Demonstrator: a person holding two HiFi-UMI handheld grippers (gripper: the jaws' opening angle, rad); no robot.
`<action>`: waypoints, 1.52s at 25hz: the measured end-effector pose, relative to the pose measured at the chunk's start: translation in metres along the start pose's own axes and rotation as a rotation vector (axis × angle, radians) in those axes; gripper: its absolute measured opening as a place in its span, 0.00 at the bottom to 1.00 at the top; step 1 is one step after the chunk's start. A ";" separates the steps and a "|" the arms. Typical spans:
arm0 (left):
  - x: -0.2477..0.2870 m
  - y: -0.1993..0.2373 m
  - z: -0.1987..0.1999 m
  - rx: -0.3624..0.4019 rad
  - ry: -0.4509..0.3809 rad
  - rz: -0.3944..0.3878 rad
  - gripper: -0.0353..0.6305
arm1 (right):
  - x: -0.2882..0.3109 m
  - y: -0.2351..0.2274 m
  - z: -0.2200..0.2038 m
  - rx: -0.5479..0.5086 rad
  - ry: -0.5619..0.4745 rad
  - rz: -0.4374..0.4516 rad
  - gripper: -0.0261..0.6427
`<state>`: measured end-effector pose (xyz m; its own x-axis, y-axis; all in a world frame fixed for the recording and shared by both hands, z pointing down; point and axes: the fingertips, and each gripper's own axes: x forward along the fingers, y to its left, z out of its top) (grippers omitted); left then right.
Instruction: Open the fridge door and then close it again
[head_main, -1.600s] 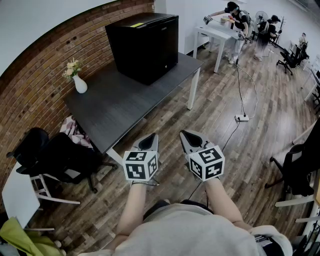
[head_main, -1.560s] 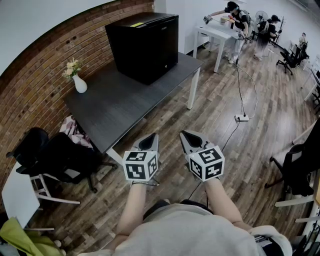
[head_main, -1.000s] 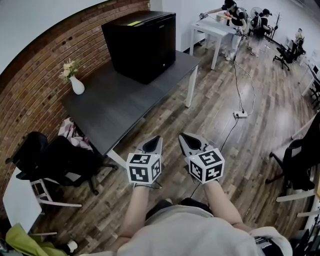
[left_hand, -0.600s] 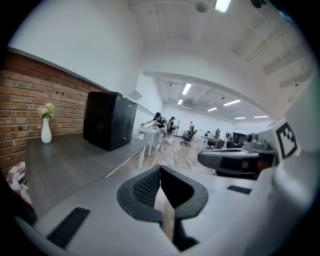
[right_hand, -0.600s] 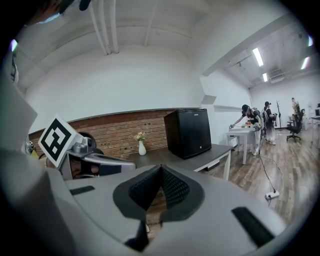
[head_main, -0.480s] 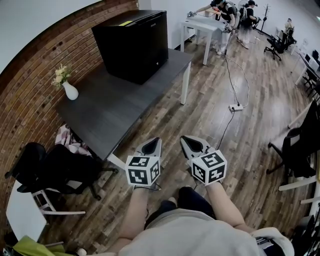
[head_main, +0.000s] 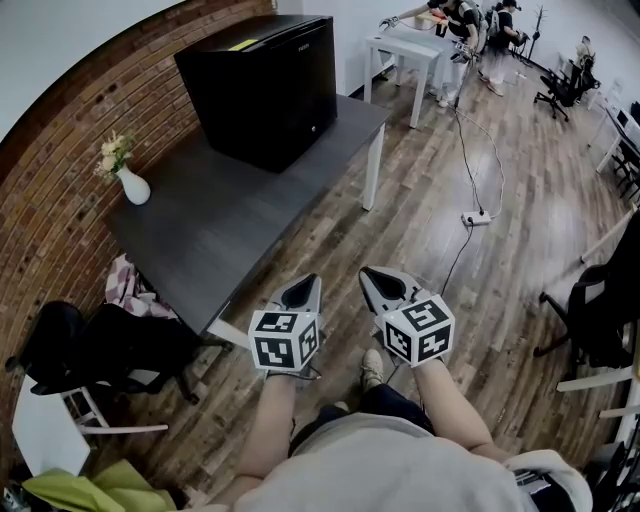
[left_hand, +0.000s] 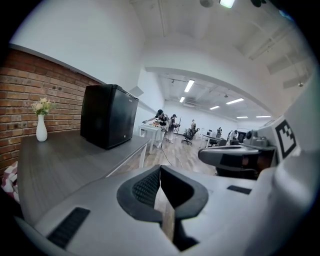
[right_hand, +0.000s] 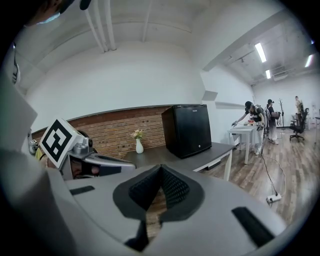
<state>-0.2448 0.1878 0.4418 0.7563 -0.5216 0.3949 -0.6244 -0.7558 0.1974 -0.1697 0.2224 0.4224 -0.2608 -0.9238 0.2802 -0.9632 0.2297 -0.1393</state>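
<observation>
fridge (head_main: 262, 95) and vase (head_main: 131, 186) shifted leftward in head view, shoe (head_main: 371, 368) now visible

Head cam: high up, looks steeply down over L tool (head_main: 303, 288) & R tool (head_main: 383, 284); worktop (head_main: 230, 220) ahead, upper left. Each tool cam: low, nearly level, along its own jaws, w/ the other tool alongside. All 3 share worktop, fridge (head_main: 265, 90), vase (head_main: 132, 187); none is close to them.

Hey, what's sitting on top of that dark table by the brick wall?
A black mini fridge, door shut, and a white vase of flowers. The tabletop behind the fridge is hidden by it.
</observation>
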 end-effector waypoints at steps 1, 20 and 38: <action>0.009 0.001 0.004 -0.001 0.000 0.005 0.06 | 0.006 -0.009 0.003 -0.003 0.001 0.007 0.04; 0.169 -0.005 0.083 -0.019 -0.041 0.110 0.06 | 0.073 -0.164 0.055 -0.019 -0.013 0.133 0.04; 0.238 0.044 0.111 -0.069 -0.046 0.150 0.06 | 0.140 -0.216 0.067 -0.016 0.016 0.148 0.04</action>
<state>-0.0702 -0.0135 0.4454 0.6609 -0.6452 0.3834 -0.7416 -0.6400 0.2013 0.0066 0.0230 0.4282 -0.4013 -0.8743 0.2731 -0.9149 0.3683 -0.1651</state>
